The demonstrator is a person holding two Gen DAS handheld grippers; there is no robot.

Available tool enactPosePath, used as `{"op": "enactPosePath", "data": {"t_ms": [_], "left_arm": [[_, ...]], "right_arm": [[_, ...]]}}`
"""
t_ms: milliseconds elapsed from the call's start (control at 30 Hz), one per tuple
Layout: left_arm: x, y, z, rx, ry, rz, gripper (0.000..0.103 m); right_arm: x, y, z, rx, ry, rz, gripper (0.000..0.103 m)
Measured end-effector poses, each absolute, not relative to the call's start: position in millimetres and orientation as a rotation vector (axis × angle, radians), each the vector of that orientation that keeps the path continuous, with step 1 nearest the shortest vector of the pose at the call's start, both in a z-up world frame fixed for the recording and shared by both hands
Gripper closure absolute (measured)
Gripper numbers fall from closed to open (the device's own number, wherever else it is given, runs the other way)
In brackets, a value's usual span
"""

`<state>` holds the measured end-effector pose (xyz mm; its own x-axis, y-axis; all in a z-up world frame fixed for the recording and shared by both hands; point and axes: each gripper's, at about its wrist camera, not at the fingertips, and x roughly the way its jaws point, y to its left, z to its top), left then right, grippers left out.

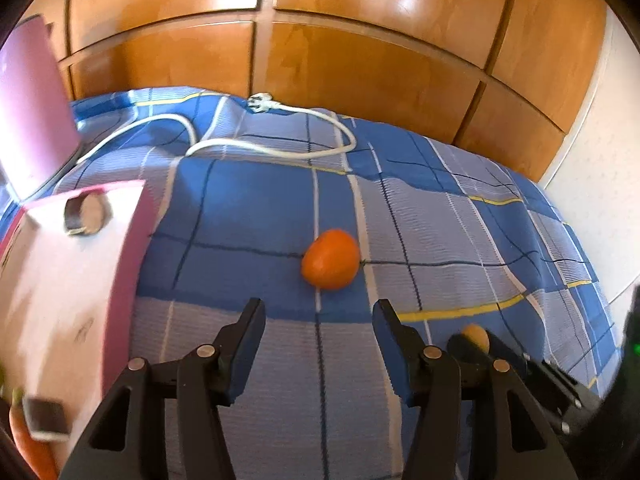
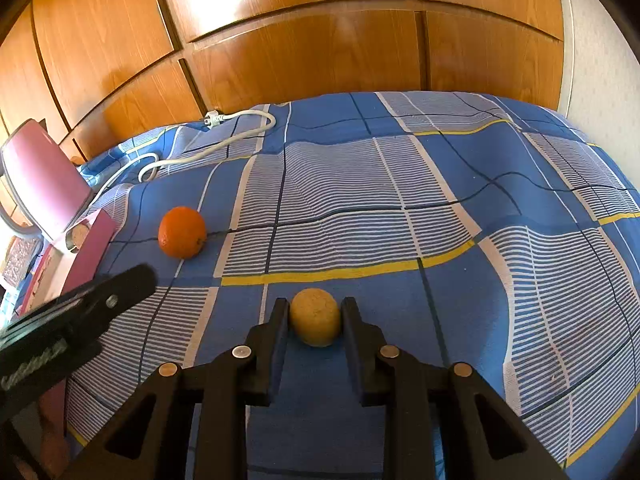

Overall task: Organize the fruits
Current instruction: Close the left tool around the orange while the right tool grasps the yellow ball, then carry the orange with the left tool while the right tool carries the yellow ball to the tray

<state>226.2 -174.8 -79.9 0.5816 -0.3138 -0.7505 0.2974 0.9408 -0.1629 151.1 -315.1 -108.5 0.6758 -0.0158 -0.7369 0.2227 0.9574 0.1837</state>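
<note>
The right claw is clamped on a small, round, yellowish fruit with a rough skin, its two black fingers pressing on either side while the fruit rests on the blue, white and yellow checked bedspread. To its left, the left claw stands with its fingers apart and nothing between them, hanging over the same bedspread. Just ahead of the left claw, slightly beyond its fingertips, lies a round bright orange fruit on a blue square of the cloth (in the right wrist view it sits well off to the front left). To the left of the left claw is an open pink and white box, with what looks like an orange carrot at its near corner. Farther ahead, a white power cable with a plug loops across the bed, and beyond it rise glossy wooden wardrobe doors.
</note>
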Motion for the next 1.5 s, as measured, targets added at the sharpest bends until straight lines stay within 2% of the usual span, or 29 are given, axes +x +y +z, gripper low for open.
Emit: {"op": "enactPosePath", "data": {"t_ms": [233,433,667,1000,1100,1267,1500], "left_arm": [[257,-192,-88,-0.009,0.896,-0.36,0.045],[276,-194,-99,-0.04,0.926,-0.354,0.067],[244,-185,-98,-0.009,0.909,-0.344,0.068],[147,-152,-102,0.05,0.837,-0.303,0.068],[120,-155,-108,0.136,0.764,-0.276,0.067],[123,-148,-110,0.096,0.768,-0.29,0.068],[120,-147,-111,0.096,0.752,-0.293,0.068]], "right_arm": [[151,-315,-110,0.272,0.821,-0.132,0.076],[151,-315,-110,0.27,0.821,-0.129,0.074],[152,-313,-110,0.27,0.821,-0.115,0.07],[151,-315,-110,0.282,0.813,-0.108,0.07],[150,-315,-110,0.286,0.81,-0.106,0.07],[150,-318,-110,0.3,0.805,-0.115,0.076],[149,-318,-109,0.309,0.804,-0.113,0.076]]}}
